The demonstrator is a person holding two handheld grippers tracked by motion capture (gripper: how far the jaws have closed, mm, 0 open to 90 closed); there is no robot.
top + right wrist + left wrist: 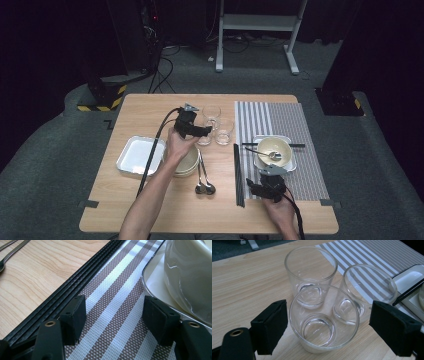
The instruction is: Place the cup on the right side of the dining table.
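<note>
The left gripper (324, 325) stands wide open around the nearest of three empty glasses (323, 318), its pads clear of the glass wall on both sides; the other two glasses stand just beyond. The right gripper (113, 315) is open, holding nothing, over the striped mat (117, 322), with the tray (155, 287) holding a cream bowl (190, 275) beside one jaw.
</note>
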